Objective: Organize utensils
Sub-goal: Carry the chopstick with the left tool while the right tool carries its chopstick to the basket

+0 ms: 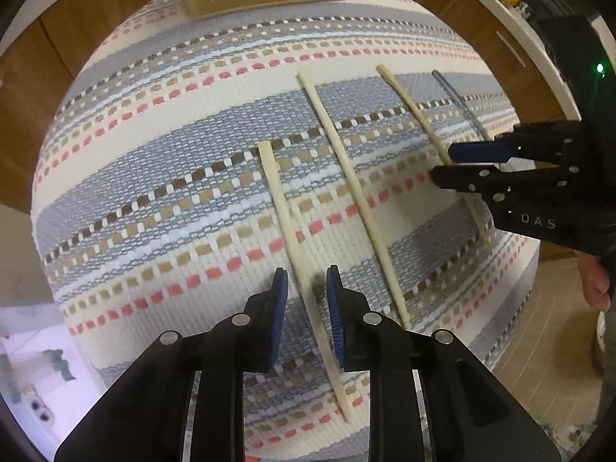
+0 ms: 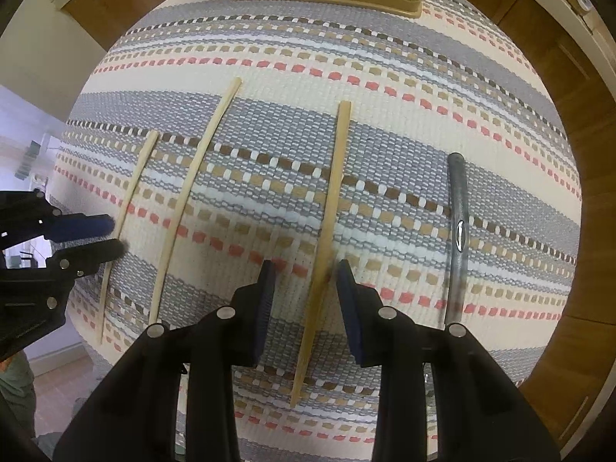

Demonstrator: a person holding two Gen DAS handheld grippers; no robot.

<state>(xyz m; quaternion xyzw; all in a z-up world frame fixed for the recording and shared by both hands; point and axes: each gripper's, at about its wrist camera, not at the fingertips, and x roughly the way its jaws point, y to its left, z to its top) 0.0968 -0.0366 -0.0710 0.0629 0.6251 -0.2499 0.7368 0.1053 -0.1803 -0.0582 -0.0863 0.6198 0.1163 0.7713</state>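
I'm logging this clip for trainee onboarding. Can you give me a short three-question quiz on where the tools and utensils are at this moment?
1. True or false: the left tool is shut on a chopstick.
2. How many wooden chopsticks lie on the striped mat?
3. What lies just right of the chopstick that the right tool straddles? A) metal utensil B) cup C) plate

Key:
1. False. It is open, astride the leftmost chopstick.
2. Three.
3. A.
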